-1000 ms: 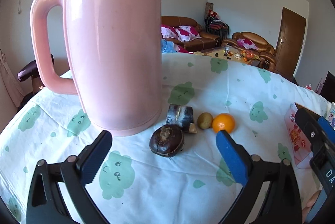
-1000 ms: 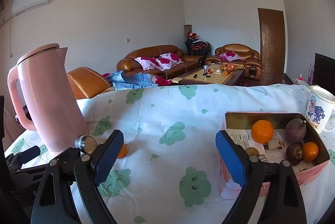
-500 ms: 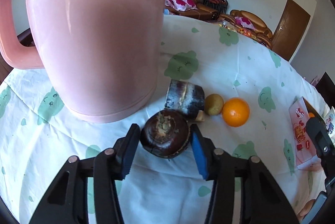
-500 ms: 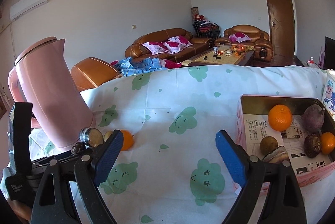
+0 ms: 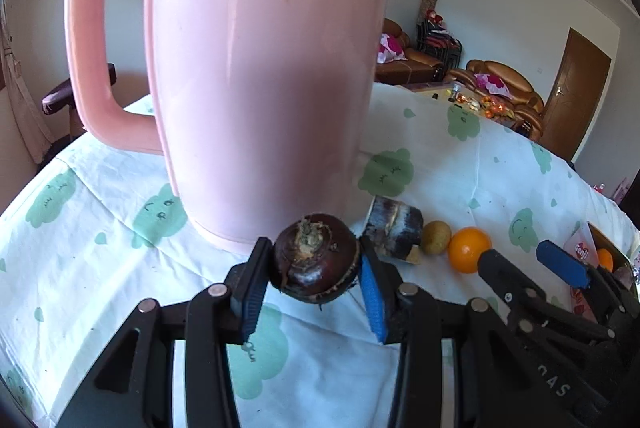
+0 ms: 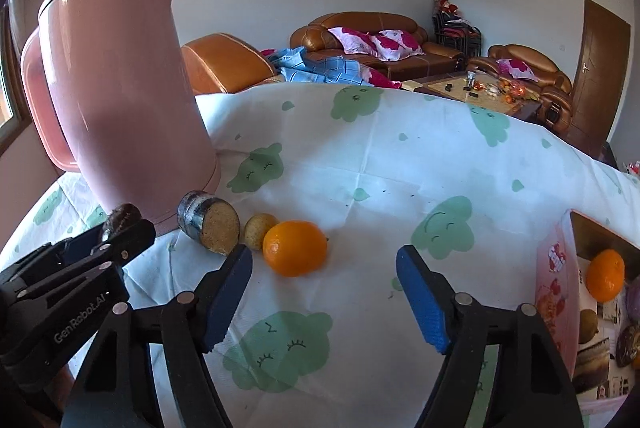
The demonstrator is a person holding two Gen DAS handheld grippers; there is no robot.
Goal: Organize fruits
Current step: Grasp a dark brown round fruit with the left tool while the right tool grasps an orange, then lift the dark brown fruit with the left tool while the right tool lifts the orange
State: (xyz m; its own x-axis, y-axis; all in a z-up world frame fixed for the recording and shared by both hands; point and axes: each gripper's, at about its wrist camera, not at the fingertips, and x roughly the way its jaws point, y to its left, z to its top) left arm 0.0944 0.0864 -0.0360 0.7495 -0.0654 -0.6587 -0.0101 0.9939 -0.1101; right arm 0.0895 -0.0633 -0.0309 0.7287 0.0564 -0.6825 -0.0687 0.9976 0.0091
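Note:
My left gripper [image 5: 314, 268] is shut on a dark brown round fruit [image 5: 315, 260] right in front of the pink kettle's base, its jaws still closing. Behind it lie a cut cane piece [image 5: 394, 228], a small brownish fruit [image 5: 436, 238] and an orange [image 5: 468, 250]. In the right wrist view the orange [image 6: 295, 248] sits just ahead of my right gripper [image 6: 322, 260], near its left fingertip. The right jaws are closing with nothing between the pads. The left gripper [image 6: 120, 228] shows at that view's left, holding the dark fruit.
A tall pink kettle [image 6: 120, 107] stands close on the left, over the fruits. A pink tin box [image 6: 560, 288] at the right edge holds an orange [image 6: 606, 274] and several other fruits. A patterned white cloth [image 6: 360, 155] covers the table; sofas stand beyond.
The left jaws went from wide open to clamped on the dark fruit. The right gripper swung left and down toward the orange and its jaws narrowed.

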